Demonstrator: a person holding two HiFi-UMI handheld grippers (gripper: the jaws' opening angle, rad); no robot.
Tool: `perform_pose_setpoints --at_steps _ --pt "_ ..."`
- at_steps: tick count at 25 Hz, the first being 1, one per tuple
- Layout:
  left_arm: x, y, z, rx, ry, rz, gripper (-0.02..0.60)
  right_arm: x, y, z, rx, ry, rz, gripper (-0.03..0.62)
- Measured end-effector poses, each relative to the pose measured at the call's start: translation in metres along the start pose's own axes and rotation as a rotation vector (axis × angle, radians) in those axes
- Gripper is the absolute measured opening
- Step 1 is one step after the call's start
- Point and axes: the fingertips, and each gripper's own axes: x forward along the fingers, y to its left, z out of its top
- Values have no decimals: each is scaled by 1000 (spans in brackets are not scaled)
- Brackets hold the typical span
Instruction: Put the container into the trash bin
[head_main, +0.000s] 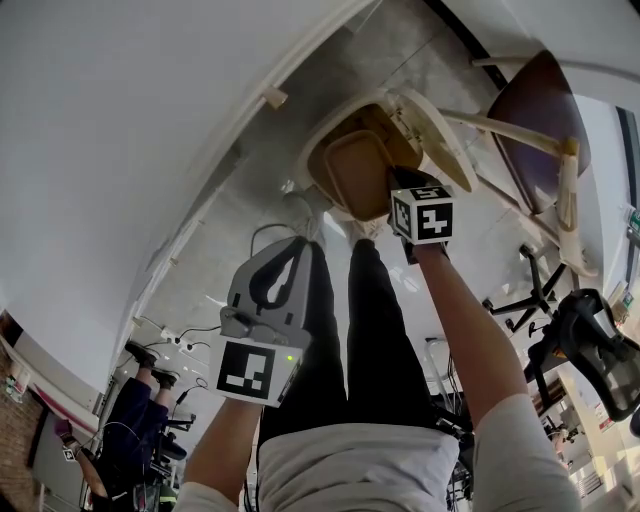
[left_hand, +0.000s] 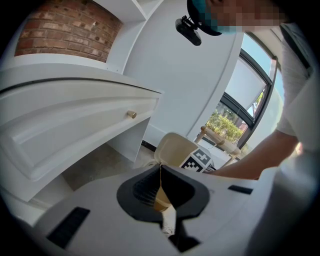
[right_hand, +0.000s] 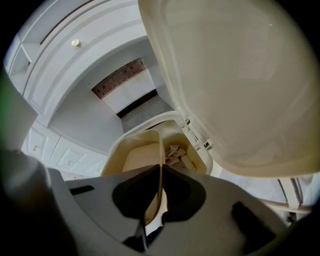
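Container in hand: you are pinching its thin beige wall with your right gripper. In the right gripper view the fingers are pressing together on that wall, which is running straight up between them. The container is hanging in the mouth of the trash bin, on the side away from the bin's hinge. Whether it is touching the bin's inner wall cannot be told.

The bin's lid is standing open, tilting back from the bin's rim. In the right gripper view the lid is filling the space above the bin. Paper scraps are lying inside the bin, between the container and the hinge.

Your left gripper is hanging well apart from the bin, on your side of it, in front of your dark trouser legs. Its fingers are pressing together with nothing between them. From the left gripper view you are looking past them at the bin's raised lid and at the marker cube of the right gripper just beside it.

A white cabinet with a small round knob is standing near the bin.
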Motion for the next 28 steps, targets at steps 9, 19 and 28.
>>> perform_pose_setpoints --at_steps 9,19,28 --pt "-2 -1 -3 3 12 -4 17 6 -3 0 54 -21 -13 35" --pt "-4 -4 -3 5 10 -9 17 7 2 -4 69 -18 23 146" --pt "-6 -7 -4 13 8 -11 17 2 4 -2 34 -23 24 146"
